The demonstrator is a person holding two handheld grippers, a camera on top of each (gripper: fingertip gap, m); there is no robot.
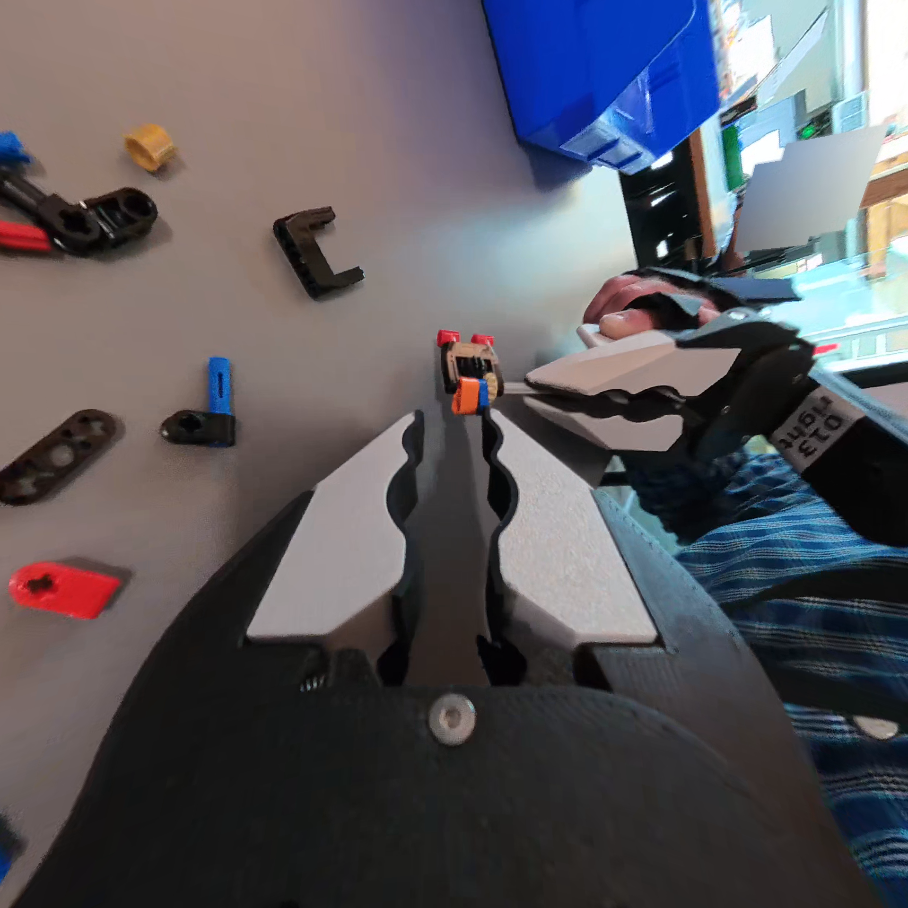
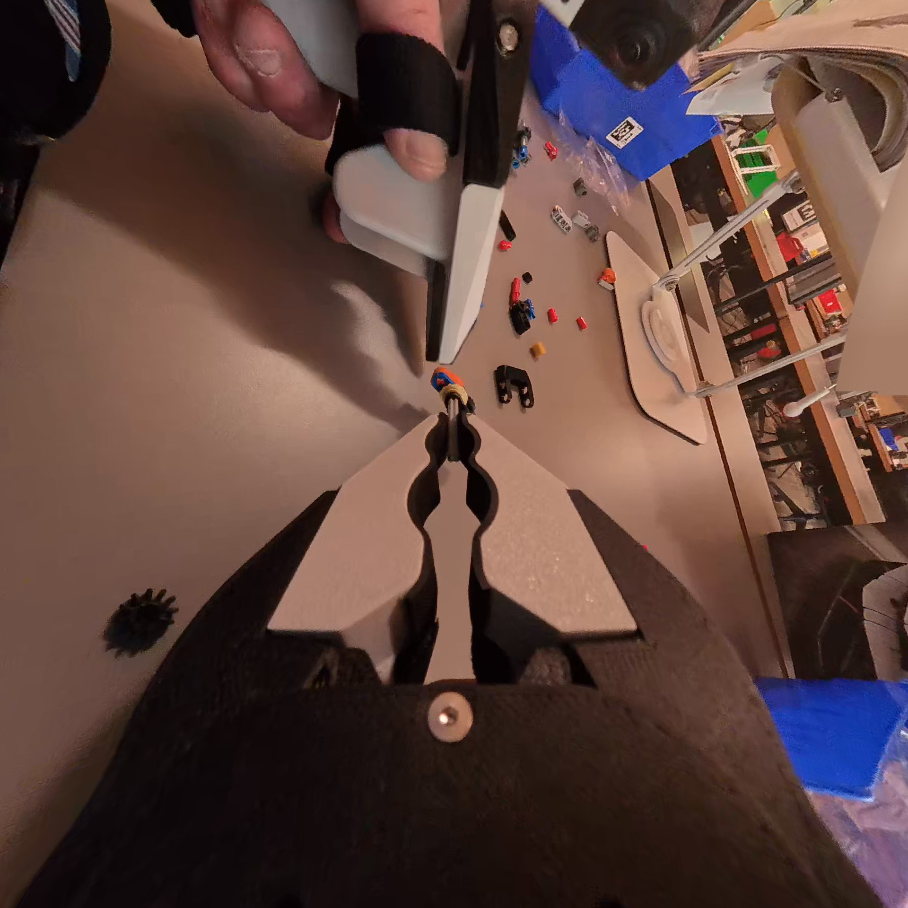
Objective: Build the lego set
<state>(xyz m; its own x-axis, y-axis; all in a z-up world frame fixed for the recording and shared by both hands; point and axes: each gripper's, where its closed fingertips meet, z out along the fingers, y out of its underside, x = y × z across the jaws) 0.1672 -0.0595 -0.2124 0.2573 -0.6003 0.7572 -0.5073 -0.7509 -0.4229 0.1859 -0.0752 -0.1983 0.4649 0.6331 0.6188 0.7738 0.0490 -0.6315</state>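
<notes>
Right gripper [image 2: 451, 417] clamping a thin grey axle [image 2: 452, 432] between its fingertips, jaws nearly together around it. Carrying at the axle's far end a small lego assembly [image 1: 469, 376]: black frame, two red pins on top, tan bush, orange and blue piece toward the left gripper [image 1: 453, 417]. Holding this assembly just above the grey table [image 1: 344, 123], not clearly touching it. Left gripper standing narrowly open, gripping nothing, its tips just beside the orange piece; touching or not, cannot tell. Lying loose on the table in the left wrist view: black U-shaped bracket [image 1: 314, 253], tan bush [image 1: 150, 146], blue pin in a black connector [image 1: 209, 410], black beam with holes [image 1: 56, 457], red piece [image 1: 61, 587]. Sitting apart in the right wrist view: black gear [image 2: 140, 620]. Standing at the far table edge: blue bin [image 1: 599, 73]
</notes>
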